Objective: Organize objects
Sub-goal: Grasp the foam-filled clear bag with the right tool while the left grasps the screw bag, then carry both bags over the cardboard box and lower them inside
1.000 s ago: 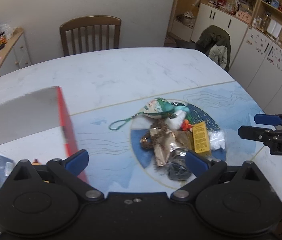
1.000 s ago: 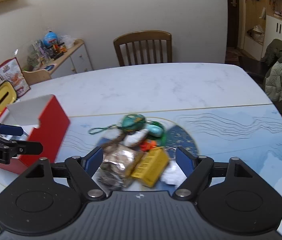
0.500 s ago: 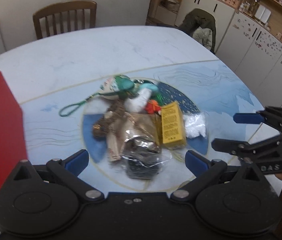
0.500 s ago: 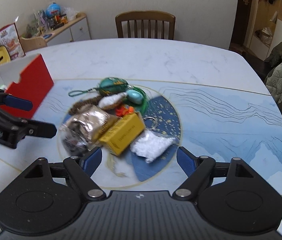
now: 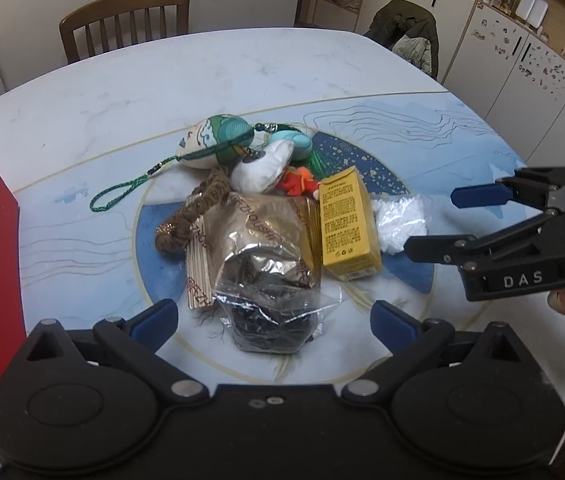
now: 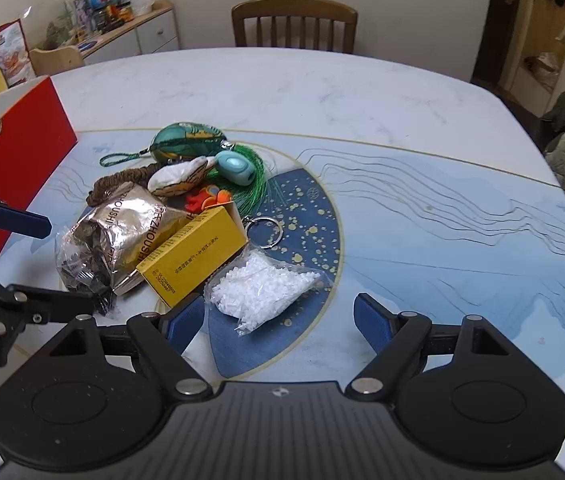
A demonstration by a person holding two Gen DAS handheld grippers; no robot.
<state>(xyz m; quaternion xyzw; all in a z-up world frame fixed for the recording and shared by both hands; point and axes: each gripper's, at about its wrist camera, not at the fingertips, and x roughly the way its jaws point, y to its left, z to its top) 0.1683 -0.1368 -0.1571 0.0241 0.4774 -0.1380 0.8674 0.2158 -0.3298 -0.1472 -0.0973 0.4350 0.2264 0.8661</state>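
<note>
The pile sits mid-table [image 6: 322, 92]: a yellow box [image 6: 194, 252] leans on a foil packet [image 6: 130, 220], which half buries a clear bag of something dark [image 5: 270, 312], perhaps tea. A bag of white granules [image 6: 262, 292] lies beside the box. The left gripper [image 5: 272, 320] and right gripper [image 6: 278, 320] hover spread wide, holding nothing. A red box [image 6: 18, 152] is cut off at the edge.

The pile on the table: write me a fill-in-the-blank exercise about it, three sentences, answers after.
1. The box lying in the pile is ____ in colour.
2. The clear bag nearest the right hand-held gripper holds ____ pellets.
3. The open carton at the left of the pile is ____ outside.

Missing words: yellow; white; red
</note>
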